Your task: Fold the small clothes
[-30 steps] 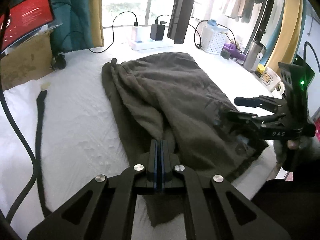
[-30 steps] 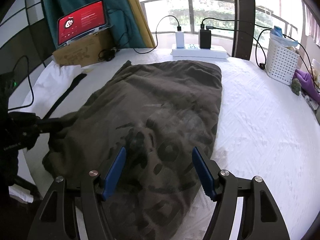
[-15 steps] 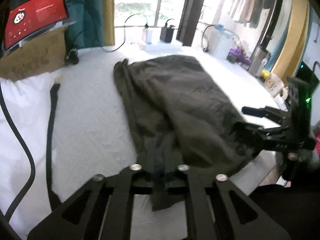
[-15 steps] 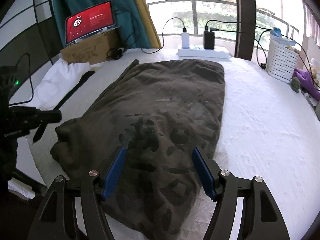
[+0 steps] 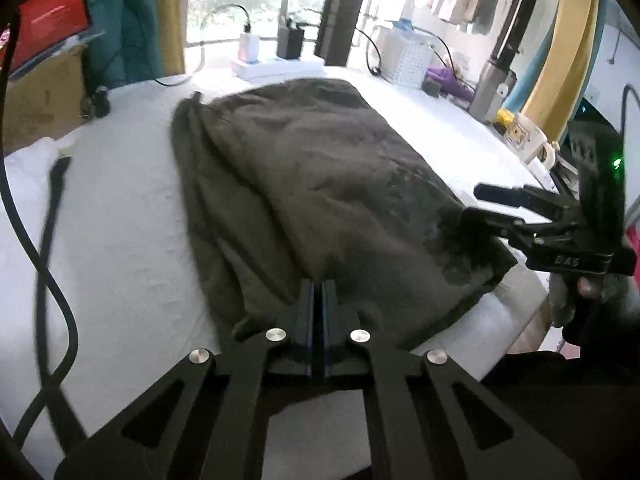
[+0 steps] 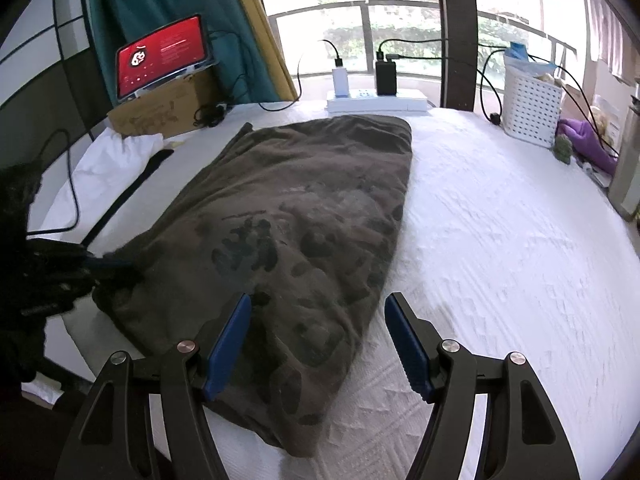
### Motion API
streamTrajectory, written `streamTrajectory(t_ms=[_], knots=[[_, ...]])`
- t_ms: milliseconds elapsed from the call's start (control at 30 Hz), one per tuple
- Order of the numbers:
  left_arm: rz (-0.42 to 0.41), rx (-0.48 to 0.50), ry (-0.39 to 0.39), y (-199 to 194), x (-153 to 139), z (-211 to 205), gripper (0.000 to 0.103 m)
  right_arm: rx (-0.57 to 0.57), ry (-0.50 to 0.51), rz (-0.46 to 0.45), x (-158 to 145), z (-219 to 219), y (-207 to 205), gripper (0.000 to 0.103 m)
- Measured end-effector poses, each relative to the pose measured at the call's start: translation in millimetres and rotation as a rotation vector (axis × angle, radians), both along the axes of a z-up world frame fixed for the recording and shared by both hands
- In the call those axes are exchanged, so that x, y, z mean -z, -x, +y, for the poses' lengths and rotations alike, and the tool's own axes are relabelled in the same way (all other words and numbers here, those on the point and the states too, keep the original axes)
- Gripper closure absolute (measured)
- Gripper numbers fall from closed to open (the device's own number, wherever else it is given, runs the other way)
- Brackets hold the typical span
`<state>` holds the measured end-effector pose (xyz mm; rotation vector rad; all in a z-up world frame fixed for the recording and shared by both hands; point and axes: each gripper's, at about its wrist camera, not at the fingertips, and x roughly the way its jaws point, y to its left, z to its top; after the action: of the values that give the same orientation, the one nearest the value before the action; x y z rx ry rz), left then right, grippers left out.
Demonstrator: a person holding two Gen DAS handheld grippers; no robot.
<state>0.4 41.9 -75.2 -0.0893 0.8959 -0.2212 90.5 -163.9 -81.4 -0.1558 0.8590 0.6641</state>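
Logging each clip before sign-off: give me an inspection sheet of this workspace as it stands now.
Surface: white textured bed cover.
Job's things: dark olive garment lying flat, near edge at the bed's edge.
Clutter: white basket, mug, cardboard box with a red-screen tablet.
Grippers: left gripper shut at the garment's near edge, grip on cloth unclear; right gripper open over the garment.
Cables: black cable on the bed; chargers in a power strip.
Surroundings: window, teal curtain.
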Motion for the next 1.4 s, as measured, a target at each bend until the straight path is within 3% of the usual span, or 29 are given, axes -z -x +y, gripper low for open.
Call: streamTrajectory(t_ms=[400,567,633,900,1067,1400], knots=[[0.024,-0.038,-0.008,11.9,2.3,16.4,0.103,0.025,0.007,0.013,4.0,-8.9,-1.1,0.031],[0.038,-0.035,-0.016,13.4,8.2,17.4,0.103,0.051,0.073,0.033,24.6,-17.3,7.8,0.031],[0.051,-0.036,-0.013,14.3,12.1,19.4,0.103,0.038,0.114,-0.006,28.1,-16.2,19.4,0.029],[0.086,-0.078,-0.038,16.5,12.7,35.8,0.103,-0.002,0.180,-0.012,26.4,-25.8,28.3,0.027],[0.053,-0.102,-0.034,17.0,-2.8,47.1,0.103,0.002,0.188,0.002,21.3,-32.3,29.1,0.026],[0.039,-0.026,-0.001,-11.9,-11.0,24.6,0.103,0.014,0.209,0.008,23.1,-38.4,23.4,0.026]])
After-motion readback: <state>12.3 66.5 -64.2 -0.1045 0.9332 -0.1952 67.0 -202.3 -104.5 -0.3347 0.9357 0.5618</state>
